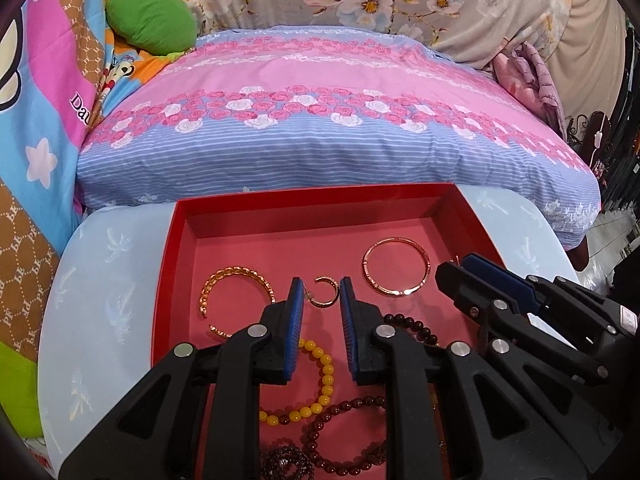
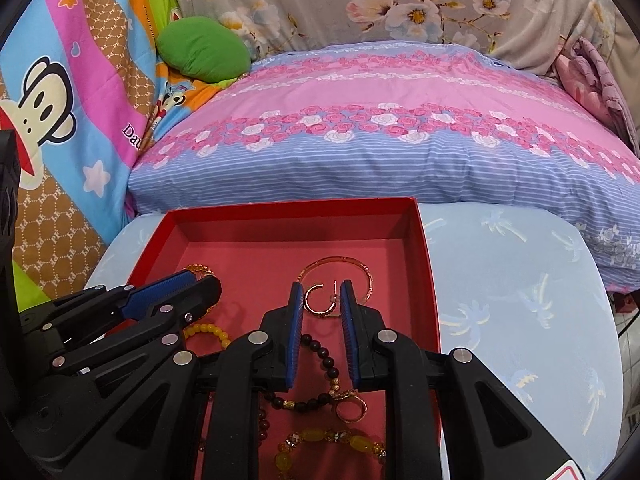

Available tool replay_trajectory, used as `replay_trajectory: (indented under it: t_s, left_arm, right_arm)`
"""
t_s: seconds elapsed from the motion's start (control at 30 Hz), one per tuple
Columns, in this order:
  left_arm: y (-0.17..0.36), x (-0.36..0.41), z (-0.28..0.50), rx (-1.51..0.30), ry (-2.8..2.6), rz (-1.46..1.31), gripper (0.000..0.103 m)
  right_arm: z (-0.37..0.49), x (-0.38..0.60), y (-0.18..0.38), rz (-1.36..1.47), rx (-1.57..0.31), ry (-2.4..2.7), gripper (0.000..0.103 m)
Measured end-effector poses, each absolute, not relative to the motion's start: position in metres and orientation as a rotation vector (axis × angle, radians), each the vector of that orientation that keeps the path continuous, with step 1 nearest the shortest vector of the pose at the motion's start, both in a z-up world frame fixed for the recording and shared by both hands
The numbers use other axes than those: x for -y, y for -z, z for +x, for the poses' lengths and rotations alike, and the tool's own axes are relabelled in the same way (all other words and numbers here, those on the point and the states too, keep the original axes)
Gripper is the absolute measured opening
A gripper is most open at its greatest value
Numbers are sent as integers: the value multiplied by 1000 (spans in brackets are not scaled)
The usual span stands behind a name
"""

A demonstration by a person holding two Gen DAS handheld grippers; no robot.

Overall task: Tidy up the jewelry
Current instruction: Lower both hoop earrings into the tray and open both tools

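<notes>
A red box point(image 1: 452, 208) point(image 2: 424, 248) on a pale blue stool holds jewelry. My left gripper point(image 1: 320, 286) is open, jaws either side of a gold hoop earring point(image 1: 325, 291). A gold open bangle point(image 1: 236, 300) lies left of it, a rose-gold bangle point(image 1: 396, 271) point(image 2: 360, 268) right, yellow beads point(image 1: 320, 384) and dark red beads point(image 1: 344, 436) nearer. My right gripper point(image 2: 320, 290) is open with a second hoop earring point(image 2: 320, 300) between its tips; whether it touches is unclear. A dark bead string point(image 2: 324, 360) and a gold ring point(image 2: 352, 408) lie below it.
The pale blue stool top point(image 2: 520, 300) extends right of the box. A pink and blue floral pillow point(image 1: 320, 120) lies just behind the box. A green cushion point(image 1: 152, 20) and cartoon blanket point(image 1: 36, 140) are at the left.
</notes>
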State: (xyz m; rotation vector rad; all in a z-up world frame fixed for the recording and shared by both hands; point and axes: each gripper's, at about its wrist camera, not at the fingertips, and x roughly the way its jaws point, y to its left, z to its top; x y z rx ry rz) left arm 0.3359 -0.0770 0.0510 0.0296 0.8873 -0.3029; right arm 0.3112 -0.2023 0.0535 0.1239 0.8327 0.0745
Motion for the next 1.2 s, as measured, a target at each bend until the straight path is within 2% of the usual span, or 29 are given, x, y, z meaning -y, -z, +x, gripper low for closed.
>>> replay_trajectory:
  t_s: [0.1, 0.17, 0.6, 0.77, 0.93, 1.07, 1.2]
  left_arm:
    - [-49, 78, 337, -891, 301, 36, 18]
    - [-47, 79, 337, -904, 292, 41, 24]
    - [-48, 76, 332, -908, 263, 46, 29]
    - [-53, 75, 322, -901, 244, 64, 35]
    - [-60, 69, 303, -904, 243, 47, 38]
    - [-66, 66, 284, -897, 222, 53, 48]
    - [-71, 61, 265, -891, 207, 54, 52]
  right_arm:
    - [311, 204, -51, 133, -837, -69, 19]
    - [311, 204, -50, 135, -843, -66, 22]
    - [304, 202, -52, 121, -842, -52, 22]
    - [294, 202, -56, 124, -842, -41, 23]
    - [275, 205, -63, 151, -836, -35, 28]
    - [254, 205, -69, 149, -831, -27, 31]
    - [236, 205, -73, 156, -828, -18, 36]
